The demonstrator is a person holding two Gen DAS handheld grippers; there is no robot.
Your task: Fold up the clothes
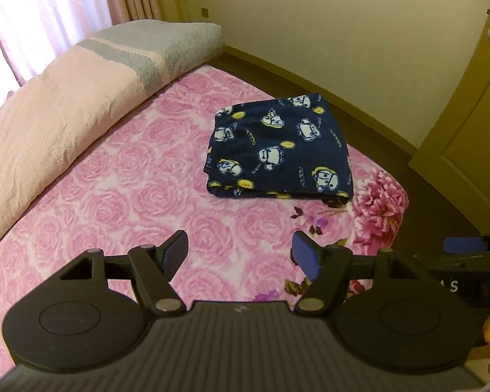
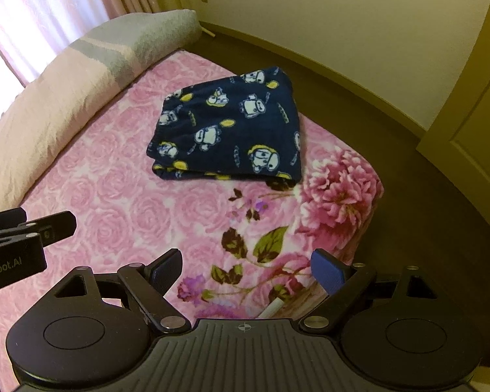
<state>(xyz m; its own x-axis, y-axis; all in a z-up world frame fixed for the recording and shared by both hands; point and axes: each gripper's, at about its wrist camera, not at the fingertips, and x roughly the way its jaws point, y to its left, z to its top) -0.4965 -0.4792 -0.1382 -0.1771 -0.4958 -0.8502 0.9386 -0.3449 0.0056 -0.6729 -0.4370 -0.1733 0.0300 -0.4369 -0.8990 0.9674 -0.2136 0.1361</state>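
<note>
A navy garment (image 1: 279,148) printed with white cartoon figures and yellow spots lies folded into a flat rectangle near the far corner of the pink bed. It appears again in the right wrist view (image 2: 232,127). My left gripper (image 1: 240,254) hovers open above the bedspread, well short of the garment, with nothing between its blue pads. My right gripper (image 2: 246,269) is open too, empty, over the flowered part of the cover. The left gripper's fingers (image 2: 29,228) show at the left edge of the right wrist view.
The bed carries a pink rose-pattern cover (image 1: 121,189). A rolled pale pink and grey quilt (image 1: 68,98) runs along its left side under a curtained window. Dark floor (image 1: 392,130) surrounds the bed corner, with a wall and a door (image 1: 473,124) to the right.
</note>
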